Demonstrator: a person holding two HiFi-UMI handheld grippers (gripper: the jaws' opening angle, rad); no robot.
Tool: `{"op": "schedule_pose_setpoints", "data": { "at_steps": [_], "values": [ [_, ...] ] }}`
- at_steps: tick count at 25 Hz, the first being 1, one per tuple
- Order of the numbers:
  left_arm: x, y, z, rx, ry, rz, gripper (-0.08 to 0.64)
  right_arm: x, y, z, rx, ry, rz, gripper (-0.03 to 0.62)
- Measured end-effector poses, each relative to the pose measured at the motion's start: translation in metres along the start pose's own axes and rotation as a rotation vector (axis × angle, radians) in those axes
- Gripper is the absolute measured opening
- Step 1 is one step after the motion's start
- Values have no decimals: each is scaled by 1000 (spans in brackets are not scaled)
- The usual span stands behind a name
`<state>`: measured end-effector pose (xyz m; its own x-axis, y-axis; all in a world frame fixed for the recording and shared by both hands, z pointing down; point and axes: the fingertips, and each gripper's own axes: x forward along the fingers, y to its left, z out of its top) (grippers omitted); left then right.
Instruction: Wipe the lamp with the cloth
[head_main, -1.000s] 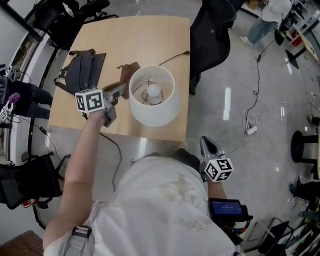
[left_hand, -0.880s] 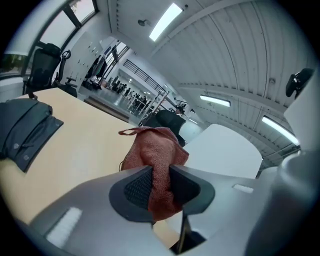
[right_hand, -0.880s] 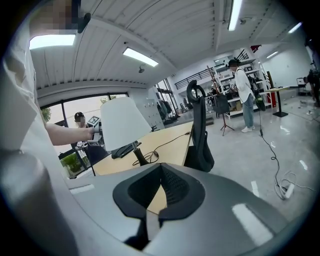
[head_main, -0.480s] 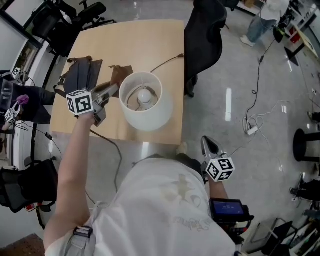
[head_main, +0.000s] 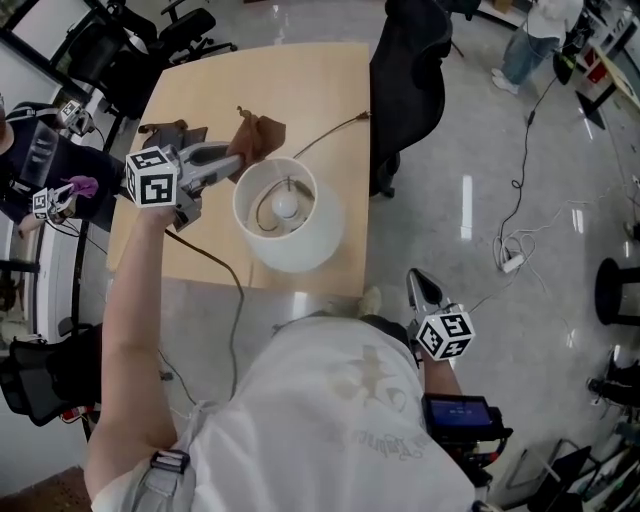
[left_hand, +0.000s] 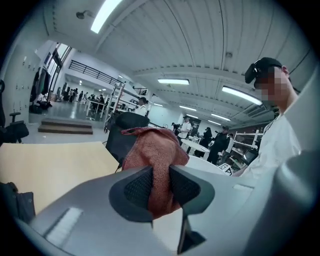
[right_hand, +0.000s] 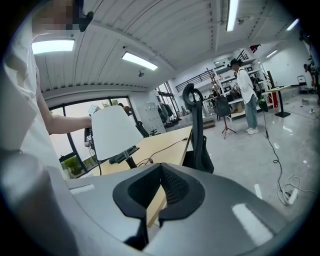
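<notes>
A white lamp (head_main: 291, 240) with a round shade and a bare bulb (head_main: 287, 206) stands near the front edge of the wooden table (head_main: 300, 85). My left gripper (head_main: 236, 156) is shut on a reddish-brown cloth (head_main: 258, 134), held in the air just beyond the shade's far left rim. In the left gripper view the cloth (left_hand: 154, 150) bulges out between the pads of the left gripper (left_hand: 161, 186). My right gripper (head_main: 419, 286) hangs shut and empty off the table's near right. The right gripper view shows the right gripper (right_hand: 160, 186) with the lamp (right_hand: 114, 131) far off to its left.
A black bag (head_main: 160, 134) lies on the table's left part, and the lamp's cable (head_main: 335, 125) runs to the far right edge. A black office chair (head_main: 405, 60) stands right of the table. A power strip (head_main: 510, 262) and cords lie on the floor. People stand around.
My left gripper has lifted the cloth off the table and rolled, carrying it up beside the shade's far rim. The right gripper has hardly shifted.
</notes>
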<state>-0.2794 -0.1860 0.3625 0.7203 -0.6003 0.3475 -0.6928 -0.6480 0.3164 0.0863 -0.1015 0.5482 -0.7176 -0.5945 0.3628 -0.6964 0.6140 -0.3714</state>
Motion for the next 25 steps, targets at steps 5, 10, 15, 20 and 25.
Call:
{"op": "schedule_pose_setpoints", "data": {
  "at_steps": [5, 10, 15, 20, 25],
  "values": [
    [22, 10, -18, 25, 110, 7, 98, 5, -12, 13, 7, 4, -7, 14],
    [38, 30, -50, 56, 245, 34, 98, 2, -24, 14, 12, 13, -33, 14],
    [59, 48, -81, 50, 339, 53, 98, -3, -36, 10, 30, 25, -53, 14],
    [70, 64, -101, 52, 391, 105, 98, 2, -45, 10, 37, 25, -49, 14],
    [68, 69, -98, 86, 382, 145, 100, 15, -46, 20, 28, 7, -25, 14]
  ]
}}
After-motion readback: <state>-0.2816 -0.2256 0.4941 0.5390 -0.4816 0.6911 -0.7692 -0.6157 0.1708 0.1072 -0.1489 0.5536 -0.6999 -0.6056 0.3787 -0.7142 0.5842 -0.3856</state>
